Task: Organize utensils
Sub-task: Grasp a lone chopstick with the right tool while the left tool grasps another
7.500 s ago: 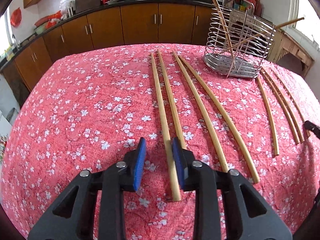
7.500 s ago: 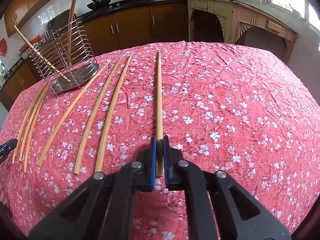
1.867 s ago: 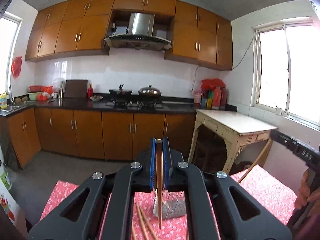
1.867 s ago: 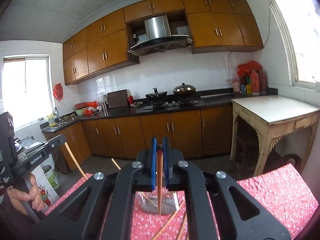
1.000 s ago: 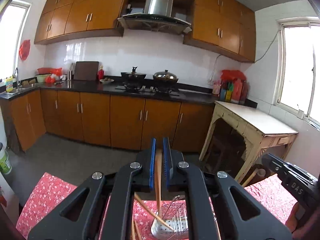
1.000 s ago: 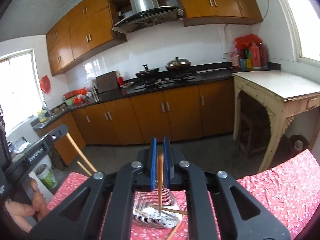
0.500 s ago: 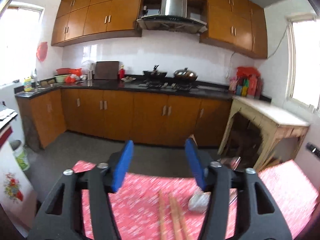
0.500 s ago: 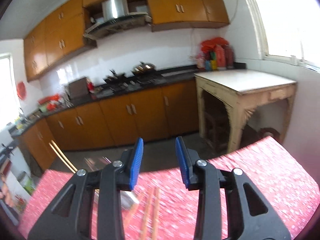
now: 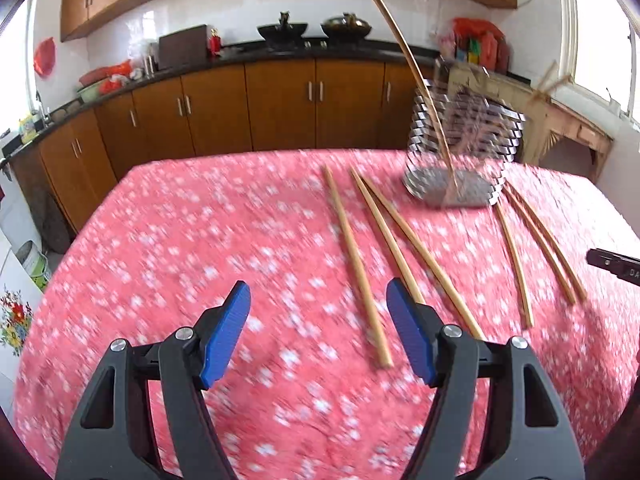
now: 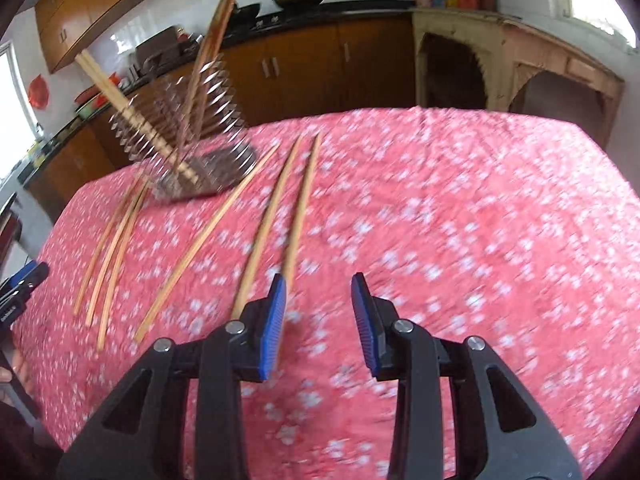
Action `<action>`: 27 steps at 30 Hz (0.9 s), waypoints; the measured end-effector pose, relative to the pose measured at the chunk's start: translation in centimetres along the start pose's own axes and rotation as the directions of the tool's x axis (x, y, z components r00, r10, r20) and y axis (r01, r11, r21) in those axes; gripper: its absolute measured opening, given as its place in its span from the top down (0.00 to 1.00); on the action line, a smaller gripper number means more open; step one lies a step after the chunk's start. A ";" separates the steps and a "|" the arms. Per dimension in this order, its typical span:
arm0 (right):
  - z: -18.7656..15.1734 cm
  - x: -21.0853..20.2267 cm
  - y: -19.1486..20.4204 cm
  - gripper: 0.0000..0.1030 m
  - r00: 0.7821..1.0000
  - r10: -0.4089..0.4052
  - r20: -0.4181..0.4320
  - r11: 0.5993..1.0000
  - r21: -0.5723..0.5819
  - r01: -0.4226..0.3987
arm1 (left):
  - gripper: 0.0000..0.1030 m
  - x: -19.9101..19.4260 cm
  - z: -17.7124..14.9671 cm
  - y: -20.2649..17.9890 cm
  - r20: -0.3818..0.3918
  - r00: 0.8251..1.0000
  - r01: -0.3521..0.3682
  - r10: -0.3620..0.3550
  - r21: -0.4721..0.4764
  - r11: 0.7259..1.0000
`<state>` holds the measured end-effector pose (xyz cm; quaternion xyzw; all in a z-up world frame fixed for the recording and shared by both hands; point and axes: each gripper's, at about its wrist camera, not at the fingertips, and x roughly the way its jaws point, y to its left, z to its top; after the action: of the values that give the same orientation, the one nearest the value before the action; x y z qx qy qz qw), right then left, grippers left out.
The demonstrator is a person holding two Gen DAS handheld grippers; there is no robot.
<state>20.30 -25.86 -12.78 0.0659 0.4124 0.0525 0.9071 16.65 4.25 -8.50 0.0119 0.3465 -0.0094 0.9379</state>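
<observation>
Several long wooden chopsticks (image 9: 356,258) lie on the red floral tablecloth (image 9: 200,240), pointing toward a wire utensil basket (image 9: 460,148) at the far right. The basket holds upright chopsticks (image 9: 412,64). My left gripper (image 9: 318,336) is open and empty, low over the cloth just left of the nearest chopstick. In the right wrist view the basket (image 10: 188,136) stands far left with chopsticks (image 10: 212,36) leaning in it. My right gripper (image 10: 318,322) is open and empty, its left pad beside the near end of a lying chopstick (image 10: 300,204).
Brown kitchen cabinets (image 9: 280,104) and a black counter run behind the table. A worn wooden side table (image 10: 516,52) stands at the right. The other gripper's tip shows at the right edge (image 9: 612,264) and at the left edge (image 10: 20,284).
Both grippers released their chopsticks into the basket, opened, and tilted down from facing the kitchen wall to low over the tablecloth near the lying chopsticks.
</observation>
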 end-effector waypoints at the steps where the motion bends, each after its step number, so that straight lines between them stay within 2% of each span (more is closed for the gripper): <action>1: -0.2 0.3 0.5 0.67 1.000 0.005 -0.008 1.000 -0.010 -0.005 | 0.32 0.2 -0.3 -0.3 -0.006 1.000 0.004 -0.004 0.006 1.000; 6: -0.2 1.7 2.1 0.69 0.999 -0.028 -0.042 0.998 -0.059 0.025 | 0.32 0.7 -0.7 -1.9 -0.027 1.000 0.016 -0.015 0.022 1.000; 8: -0.4 2.0 2.7 0.76 0.997 -0.043 -0.058 0.997 -0.073 0.039 | 0.32 1.0 -0.7 -2.1 -0.037 0.999 0.012 -0.012 0.023 1.000; 10: -0.5 2.4 2.9 0.91 0.996 -0.082 -0.043 0.992 -0.102 0.077 | 0.32 1.6 -0.6 -2.3 -0.059 0.998 0.008 -0.006 0.023 1.000; 11: -0.3 2.5 2.9 0.91 0.995 -0.095 -0.039 0.990 -0.105 0.091 | 0.32 1.9 -0.6 -2.4 -0.077 0.997 0.011 -0.009 0.019 1.000; 13: 0.1 2.7 1.9 0.92 0.994 -0.098 -0.038 0.993 -0.063 0.096 | 0.38 2.5 -0.4 -2.5 -0.102 0.995 0.006 -0.004 0.013 1.000; 15: 0.6 2.8 0.5 0.92 0.989 -0.144 -0.025 0.989 -0.019 0.143 | 0.50 3.0 -0.4 -2.5 -0.123 0.992 0.004 -0.003 0.011 1.000; 16: 0.8 2.8 -0.3 0.92 0.987 -0.161 -0.020 0.987 0.000 0.161 | 0.54 3.3 -0.4 -2.5 -0.133 0.991 -0.001 0.002 0.012 1.000; 18: 1.2 3.0 -1.6 0.92 0.984 -0.177 -0.014 0.984 0.033 0.177 | 0.73 4.2 -0.4 -2.8 -0.162 0.987 -0.013 0.016 0.023 1.000; 21: 1.6 3.1 -2.8 0.92 0.978 -0.207 -0.011 0.977 0.045 0.207 | 0.93 5.2 -0.4 -2.5 -0.176 0.983 -0.039 0.044 0.031 0.999; 27: 1.8 3.2 -5.6 0.92 0.969 -0.247 -0.002 0.966 0.078 0.247 | 0.93 7.3 0.8 0.9 -0.178 0.979 -0.105 0.103 -0.002 0.995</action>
<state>23.98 -31.01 -14.84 0.0495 0.4154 -0.0773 0.9050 22.74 5.02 -12.57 0.0254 0.4277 0.0425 0.9026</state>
